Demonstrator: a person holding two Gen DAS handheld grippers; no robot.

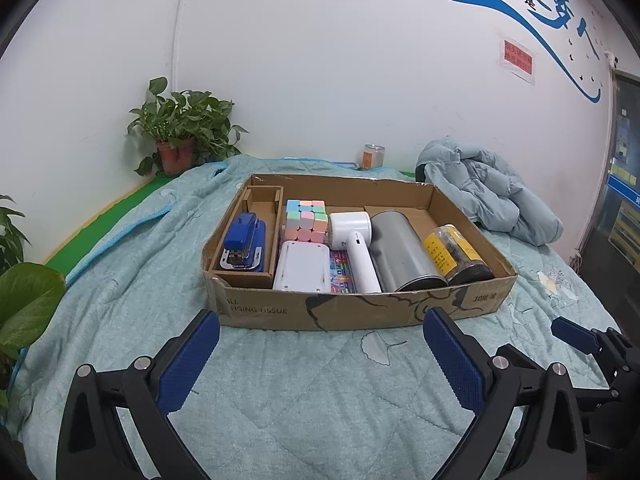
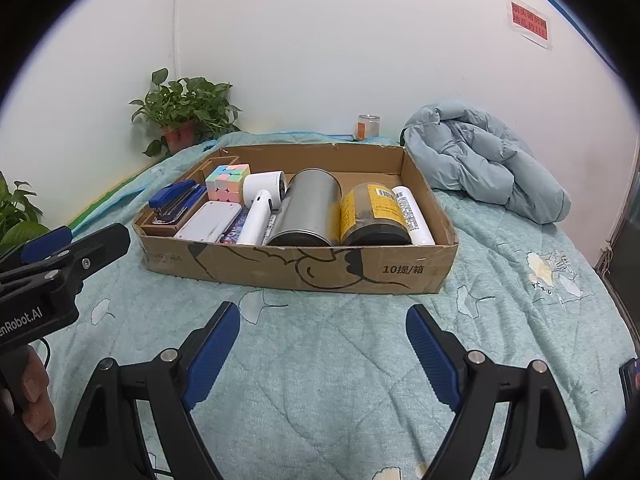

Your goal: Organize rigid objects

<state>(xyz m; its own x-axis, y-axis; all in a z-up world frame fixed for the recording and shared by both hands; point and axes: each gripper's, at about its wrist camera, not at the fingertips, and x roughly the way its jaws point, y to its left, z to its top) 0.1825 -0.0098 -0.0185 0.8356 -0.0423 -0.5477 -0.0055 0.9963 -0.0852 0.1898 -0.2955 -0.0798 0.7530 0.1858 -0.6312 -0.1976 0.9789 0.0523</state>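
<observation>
Your left gripper point(image 1: 320, 352) and right gripper point(image 2: 322, 344) tilt downward over the quilt point(image 2: 320, 380), jaws spread, holding nothing. Ahead of both lies the cardboard box point(image 2: 304, 270), packed with stapler point(image 1: 245, 247), cube point(image 1: 306, 219), metal can point(image 2: 308, 210) and jar point(image 2: 374, 216).

Quilted bed point(image 2: 320, 360): cardboard box point(image 2: 304, 268), jacket point(image 2: 480, 160).

A cardboard box point(image 1: 360, 312) sits at the centre of a teal quilt point(image 1: 120, 288). Inside, at nine o'clock, a blue stapler point(image 1: 245, 246) lies in its own compartment; beside it sit a pastel cube point(image 1: 306, 220), a white case point(image 1: 303, 272), a white handheld device point(image 1: 356, 240), a metal can point(image 1: 400, 252) and a yellow-labelled jar point(image 1: 456, 254). At six o'clock the left gripper point(image 1: 320, 360) hangs with jaws apart, nothing between them. At ten o'clock stands a potted plant point(image 1: 180, 128); at two o'clock lies a crumpled jacket point(image 1: 488, 192).
</observation>
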